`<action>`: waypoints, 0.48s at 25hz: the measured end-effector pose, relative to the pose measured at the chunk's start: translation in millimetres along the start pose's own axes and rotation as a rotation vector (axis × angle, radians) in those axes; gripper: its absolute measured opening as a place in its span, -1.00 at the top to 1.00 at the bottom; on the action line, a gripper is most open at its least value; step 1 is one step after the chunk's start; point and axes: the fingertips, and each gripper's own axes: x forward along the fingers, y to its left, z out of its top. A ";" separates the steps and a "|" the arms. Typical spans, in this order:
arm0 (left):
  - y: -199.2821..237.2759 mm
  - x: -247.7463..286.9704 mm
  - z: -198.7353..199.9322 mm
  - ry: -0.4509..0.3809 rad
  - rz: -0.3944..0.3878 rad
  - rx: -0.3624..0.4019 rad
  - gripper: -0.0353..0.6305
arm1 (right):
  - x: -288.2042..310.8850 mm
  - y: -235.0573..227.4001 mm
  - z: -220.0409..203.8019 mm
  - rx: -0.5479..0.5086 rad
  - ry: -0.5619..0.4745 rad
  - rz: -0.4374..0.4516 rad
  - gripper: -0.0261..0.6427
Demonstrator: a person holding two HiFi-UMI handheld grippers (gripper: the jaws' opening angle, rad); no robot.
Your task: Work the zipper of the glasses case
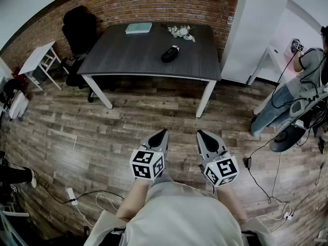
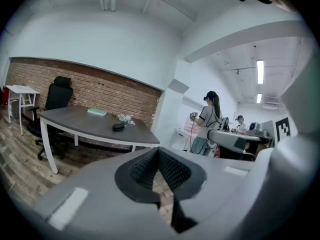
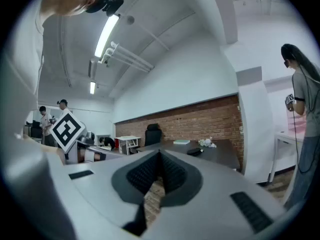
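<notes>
A black glasses case [image 1: 170, 53] lies on the dark grey table [image 1: 133, 55] far ahead of me; it also shows small in the left gripper view as the case [image 2: 118, 127] and in the right gripper view as the case [image 3: 195, 151]. My left gripper [image 1: 161, 134] and right gripper [image 1: 201, 134] hang side by side over the wooden floor, well short of the table. Both are shut with nothing between their jaws. The left gripper [image 2: 158, 151] and right gripper [image 3: 160, 155] show their ribbed pads pressed together.
On the table lie a pale green book [image 1: 139, 28] and a small white flower bunch [image 1: 182, 32]. A black office chair [image 1: 79, 27] stands at its left end and a white side table [image 1: 38, 58] beyond. A person [image 1: 294, 91] stands at the right by a white cabinet [image 1: 256, 29]. Cables [image 1: 271, 188] trail on the floor.
</notes>
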 end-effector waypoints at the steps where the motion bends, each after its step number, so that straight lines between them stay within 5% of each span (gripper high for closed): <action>1: -0.7 -3.7 -1.4 0.000 0.002 -0.001 0.86 | -1.9 3.0 -0.1 0.001 0.001 0.001 0.91; 12: -19.0 -16.8 -5.3 -0.010 0.000 -0.006 0.86 | -23.5 8.0 1.5 -0.011 0.001 0.016 0.91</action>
